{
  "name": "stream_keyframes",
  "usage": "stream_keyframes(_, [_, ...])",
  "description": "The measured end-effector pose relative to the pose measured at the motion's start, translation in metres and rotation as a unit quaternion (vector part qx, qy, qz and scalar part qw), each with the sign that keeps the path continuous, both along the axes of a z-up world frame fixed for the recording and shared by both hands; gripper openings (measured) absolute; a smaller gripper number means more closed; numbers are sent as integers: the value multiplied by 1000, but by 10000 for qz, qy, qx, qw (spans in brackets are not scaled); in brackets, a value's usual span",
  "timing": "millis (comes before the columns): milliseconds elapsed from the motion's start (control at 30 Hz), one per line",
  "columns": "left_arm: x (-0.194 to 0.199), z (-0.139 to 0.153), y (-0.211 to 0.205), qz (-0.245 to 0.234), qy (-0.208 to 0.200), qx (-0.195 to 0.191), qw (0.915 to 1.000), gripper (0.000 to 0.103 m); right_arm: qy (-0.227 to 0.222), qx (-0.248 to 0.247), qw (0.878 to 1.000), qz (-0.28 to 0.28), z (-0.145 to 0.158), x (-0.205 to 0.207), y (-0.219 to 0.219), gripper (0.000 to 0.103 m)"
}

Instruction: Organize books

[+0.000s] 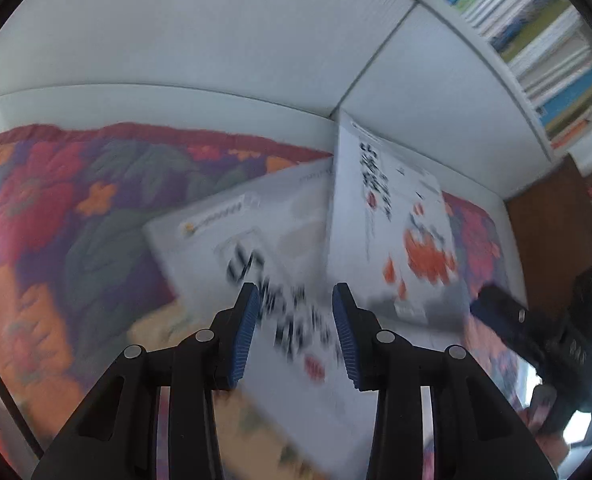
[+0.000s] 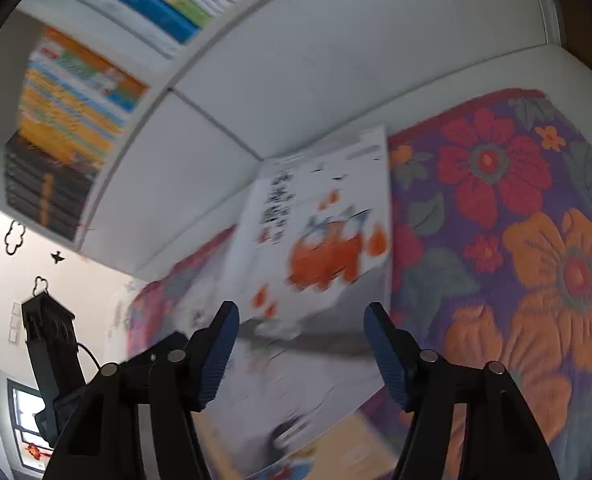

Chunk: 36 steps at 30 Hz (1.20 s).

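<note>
**Both tongs spread above the loose books on the flowered cover**

Left gripper [image 1: 296, 304] points down at the bed with its blue-padded jaws apart; nothing sits between the pads, and a white book with black lettering [image 1: 280, 264] lies beneath the gap, seen through it and not touched. Right gripper [image 2: 301, 320] is likewise spread, wider than the left, its jaws empty, and it hangs over the white book with the orange drawing [image 2: 319, 240]. No earlier picture tells how either pair of jaws came to stand so.

From the left wrist view, the orange-drawing book [image 1: 395, 220] lies just beside the lettered one, their edges overlapping or touching near the middle; motion blur hides which is on top. A further book with a yellowish cover [image 1: 164, 324] peeks out under the lettered one at the near side. All of them rest on the floral bedspread [image 1: 56, 208], patterned in red, orange and purple.

Behind the bed stands a white panel wall [image 1: 216, 40], and above it a white shelf [image 2: 168, 80] holds rows of books [image 2: 80, 92] packed spine-out. At the right edge of the left view, the other gripper's dark body shows.
</note>
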<state>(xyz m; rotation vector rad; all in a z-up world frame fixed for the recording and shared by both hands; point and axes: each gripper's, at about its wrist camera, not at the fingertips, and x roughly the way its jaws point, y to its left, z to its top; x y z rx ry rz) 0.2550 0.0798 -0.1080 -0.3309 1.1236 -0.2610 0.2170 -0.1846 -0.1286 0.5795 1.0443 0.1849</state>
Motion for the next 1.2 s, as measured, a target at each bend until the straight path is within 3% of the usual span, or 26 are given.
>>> stream_keyframes(133, [16, -2, -15, 7, -216, 19, 9998, 36, 32, -385, 9993, -7, -12, 15, -5, 63])
stream_keyframes(267, [25, -3, -37, -214, -215, -41, 9995, 36, 127, -217, 9995, 169, -21, 26, -3, 63])
stream_keyframes(333, [23, -1, -53, -426, -247, 154, 9987, 38, 131, -342, 9989, 286, -25, 30, 4, 63])
stream_keyframes(400, [17, 0, -69, -634, -371, 662, 9951, 38, 130, -498, 9979, 383, -23, 30, 7, 64])
stream_keyframes(567, [-5, 3, -75, -845, -251, 666, 9939, 38, 272, -645, 9951, 705, -21, 24, 1, 65])
stream_keyframes(800, [-55, 7, -84, -1083, -133, 867, 9902, 38, 496, -872, 9883, 1152, -17, -18, 2, 65])
stream_keyframes(1200, [-158, -2, -95, -1156, 360, 506, 9913, 38, 1001, -844, 9842, 1195, -17, -130, -13, 65])
